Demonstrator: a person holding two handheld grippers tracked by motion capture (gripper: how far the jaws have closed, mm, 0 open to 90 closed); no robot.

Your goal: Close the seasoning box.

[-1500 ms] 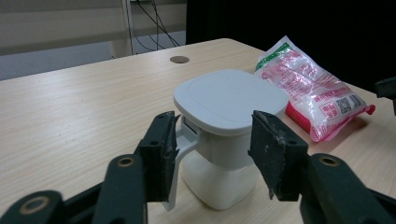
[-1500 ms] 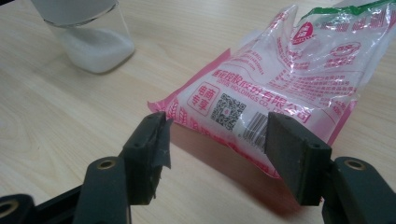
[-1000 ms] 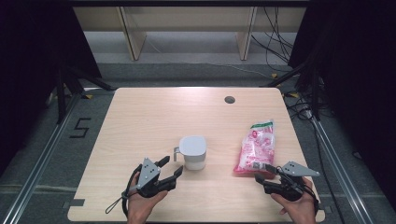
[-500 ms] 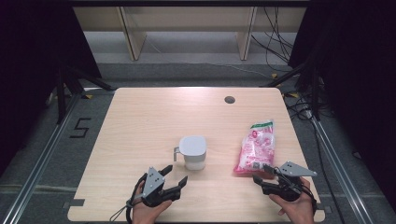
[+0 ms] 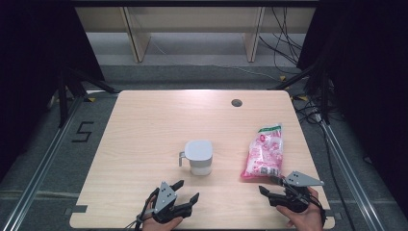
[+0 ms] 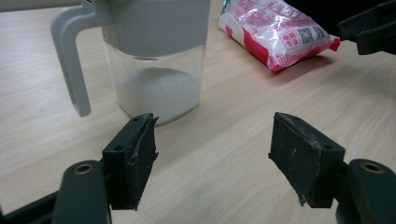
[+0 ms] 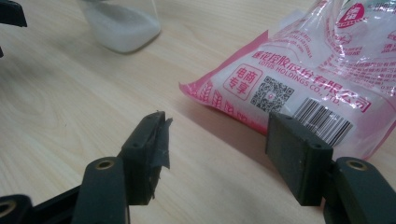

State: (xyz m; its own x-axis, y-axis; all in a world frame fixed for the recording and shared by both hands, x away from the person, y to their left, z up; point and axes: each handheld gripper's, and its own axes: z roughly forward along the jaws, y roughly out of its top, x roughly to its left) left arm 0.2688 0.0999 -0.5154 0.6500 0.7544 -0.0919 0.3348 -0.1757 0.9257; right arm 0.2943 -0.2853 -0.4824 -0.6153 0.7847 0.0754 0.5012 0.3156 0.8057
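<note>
From the high view, a clear jug (image 5: 198,158) with a grey lid and a handle on its left stands near the middle of the light wooden surface (image 5: 144,130). A pink and white bag (image 5: 263,152) lies flat to its right, well apart from it. The left tool (image 5: 185,192) sits at the near edge, short of the jug and touching nothing; its jaws have just been opening, with nothing between them. The right tool (image 5: 270,185) rests at the near right, its tips just beside the bag's near end.

In the left gripper view, the left tool (image 6: 212,140) stands wide, with bare wood between its jaws. The jug (image 6: 156,60) stands upright just beyond the left jaw, with white powder in its bottom. The bag (image 6: 278,30) lies farther off at the upper right.

In the right gripper view, the right tool (image 7: 215,135) is wide and grips nothing. The bag (image 7: 317,70) lies just past the right jaw, its barcode and square code showing; whether that jaw touches it I cannot tell. The jug's base (image 7: 122,23) shows at the top left.
</note>
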